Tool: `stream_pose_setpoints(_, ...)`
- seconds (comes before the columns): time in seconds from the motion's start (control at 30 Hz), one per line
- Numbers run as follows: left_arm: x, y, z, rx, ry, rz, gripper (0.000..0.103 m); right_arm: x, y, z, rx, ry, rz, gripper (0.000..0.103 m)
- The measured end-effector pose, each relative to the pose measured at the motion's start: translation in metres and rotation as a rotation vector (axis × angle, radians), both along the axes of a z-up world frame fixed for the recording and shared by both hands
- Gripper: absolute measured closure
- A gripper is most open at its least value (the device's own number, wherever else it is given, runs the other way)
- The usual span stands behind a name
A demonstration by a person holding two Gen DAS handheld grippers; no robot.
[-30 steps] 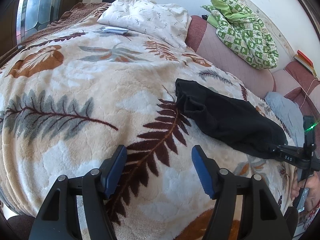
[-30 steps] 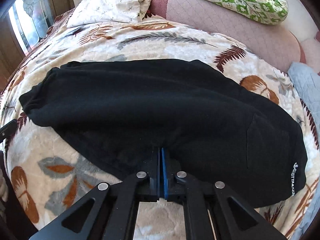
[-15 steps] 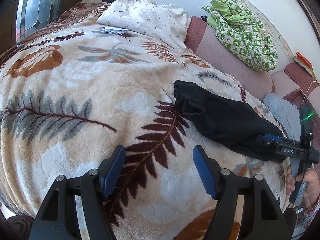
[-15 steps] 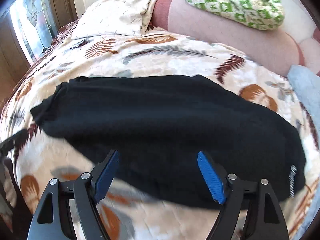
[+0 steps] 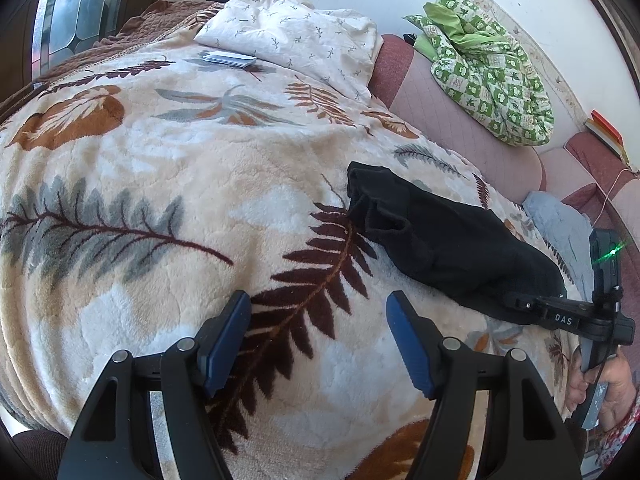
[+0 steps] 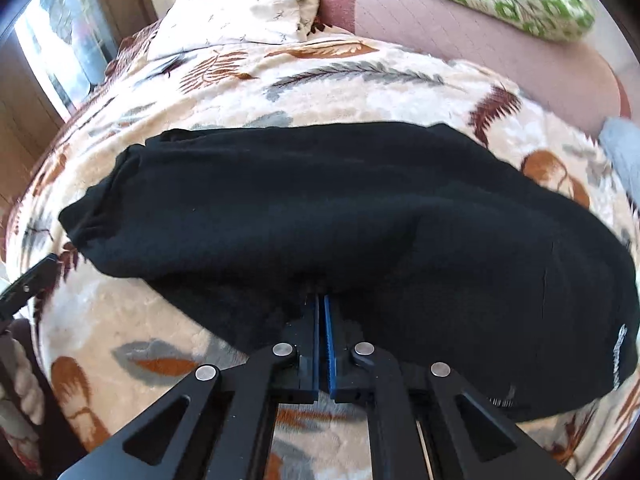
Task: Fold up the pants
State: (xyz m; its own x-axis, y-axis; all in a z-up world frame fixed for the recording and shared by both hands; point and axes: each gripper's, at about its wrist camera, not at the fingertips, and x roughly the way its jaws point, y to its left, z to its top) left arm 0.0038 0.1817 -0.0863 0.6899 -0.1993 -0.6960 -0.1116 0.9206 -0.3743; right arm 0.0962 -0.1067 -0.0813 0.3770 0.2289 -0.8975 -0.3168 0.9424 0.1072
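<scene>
**One pair of pants, two grippers**

One pair of black pants [image 6: 340,216] lies on the leaf-patterned blanket [image 5: 160,184]. The right gripper [image 6: 322,308] pinches its near edge; the left gripper [image 5: 318,336] hovers wide apart, holding nothing.

White letters "DAS" stand on the black arm of the right gripper [image 5: 520,304], at the right edge of the left wrist frame. A small white print runs along the hem of the black fleece pants [image 6: 619,356], lower right of the right wrist frame; too blurred to read.
</scene>
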Motion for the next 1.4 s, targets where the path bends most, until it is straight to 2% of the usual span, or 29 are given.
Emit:
stream_pose_setpoints(0.13,-0.006,-0.003,0.009,0.01,-0.014,0.001,0.033,-0.024,-0.019,0.01,0.093,0.01,-0.04,0.097)
stream_pose_setpoints(0.2,-0.013,-0.012,0.024,-0.013,-0.061,-0.046,0.033,-0.034,-0.045,0.016,0.213,0.015,-0.124,0.08)
stream_pose_setpoints(0.23,-0.014,-0.019,0.03,-0.026,-0.08,-0.074,0.033,-0.038,-0.064,0.018,0.294,0.019,-0.188,0.051)
stream_pose_setpoints(0.27,-0.013,-0.026,0.035,-0.034,-0.088,-0.104,0.033,-0.042,-0.081,0.019,0.369,0.016,-0.246,0.028)
stream_pose_setpoints(0.37,0.004,-0.058,0.041,-0.067,-0.069,-0.217,0.033,-0.045,-0.126,0.016,0.562,0.021,-0.377,0.028)
stream_pose_setpoints(0.43,0.021,-0.083,0.043,-0.091,-0.043,-0.287,0.033,-0.043,-0.143,0.011,0.633,0.038,-0.439,0.03)
stream_pose_setpoints(0.5,0.036,-0.106,0.045,-0.075,-0.036,-0.333,0.033,-0.041,-0.15,0.008,0.66,0.043,-0.46,0.033)
stream_pose_setpoints(0.63,0.072,-0.149,0.039,0.042,0.006,-0.407,0.033,-0.039,-0.156,0.002,0.557,0.042,-0.493,0.035)
stream_pose_setpoints(0.67,0.084,-0.156,0.033,0.098,0.031,-0.413,0.033,-0.04,-0.161,0.002,0.523,0.034,-0.5,0.036)
stream_pose_setpoints(0.73,0.104,-0.154,0.016,0.212,0.086,-0.384,0.033,-0.044,-0.174,0.003,0.387,-0.006,-0.541,0.036)
stream_pose_setpoints(0.77,0.115,-0.144,0.004,0.247,0.146,-0.336,0.033,-0.046,-0.186,0.003,0.3,-0.024,-0.573,0.036)
stream_pose_setpoints(0.8,0.12,-0.13,-0.004,0.211,0.185,-0.321,0.034,-0.048,-0.197,0.002,0.209,-0.034,-0.612,0.036)
stream_pose_setpoints(0.83,0.121,-0.115,-0.004,0.144,0.193,-0.322,0.038,-0.052,-0.21,0.001,0.13,-0.036,-0.655,0.036)
stream_pose_setpoints(0.87,0.119,-0.105,0.003,0.093,0.199,-0.328,0.039,-0.058,-0.222,0.002,0.113,-0.029,-0.678,0.036)
stream_pose_setpoints(0.9,0.114,-0.097,0.013,0.066,0.2,-0.339,0.039,-0.063,-0.233,0.005,0.146,-0.027,-0.679,0.036)
stream_pose_setpoints(0.93,0.109,-0.093,0.024,0.065,0.173,-0.355,0.038,-0.067,-0.239,0.012,0.17,-0.039,-0.666,0.036)
stream_pose_setpoints(1.0,0.101,-0.092,0.044,0.126,0.117,-0.37,0.035,-0.064,-0.238,0.031,0.172,-0.093,-0.601,0.035)
stream_pose_setpoints(1.07,0.102,-0.09,0.05,0.187,0.095,-0.339,0.034,-0.048,-0.223,0.046,0.207,-0.124,-0.501,0.035)
stream_pose_setpoints(1.1,0.105,-0.088,0.048,0.189,0.093,-0.323,0.034,-0.037,-0.213,0.052,0.235,-0.134,-0.447,0.035)
stream_pose_setpoints(1.2,0.113,-0.079,0.027,0.098,0.132,-0.278,0.034,0.011,-0.164,0.062,0.258,-0.141,-0.282,0.035)
stream_pose_setpoints(1.27,0.119,-0.074,0.014,0.076,0.135,-0.249,0.034,0.045,-0.131,0.058,0.203,-0.144,-0.193,0.035)
stream_pose_setpoints(1.4,0.116,-0.067,0.014,0.053,0.088,-0.246,0.034,0.104,-0.065,0.036,0.041,-0.145,-0.083,0.035)
